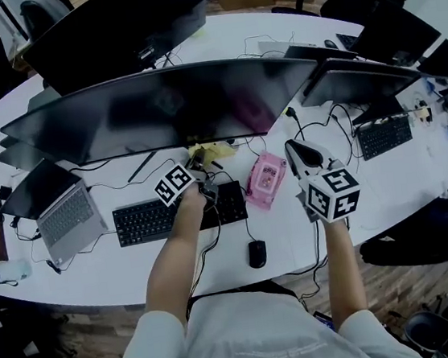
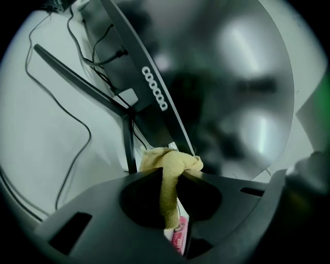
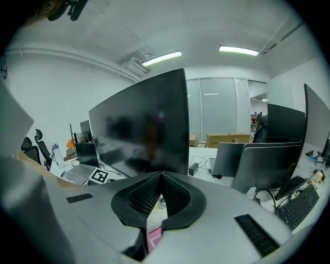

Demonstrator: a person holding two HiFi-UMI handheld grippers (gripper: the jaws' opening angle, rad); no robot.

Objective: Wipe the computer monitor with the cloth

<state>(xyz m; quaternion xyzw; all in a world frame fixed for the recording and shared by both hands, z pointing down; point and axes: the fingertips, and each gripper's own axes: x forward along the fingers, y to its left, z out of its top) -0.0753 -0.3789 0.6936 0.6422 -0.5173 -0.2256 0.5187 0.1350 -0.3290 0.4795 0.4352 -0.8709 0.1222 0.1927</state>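
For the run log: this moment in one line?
left gripper: jaws shut on cloth | cloth: near monitor lower edge | right gripper: jaws together, empty

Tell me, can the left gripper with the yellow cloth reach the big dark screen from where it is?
Probably yes. The left gripper, shut on the cloth, is close by the bottom edge of the monitor, and nothing shows between the cloth and the screen.

White curved counter (image 1: 412,191), wood floor (image 1: 394,275), white walls (image 3: 46,93), two ceiling strip lights (image 3: 162,58), glass partition (image 3: 216,105), black chairs (image 3: 32,150) at left
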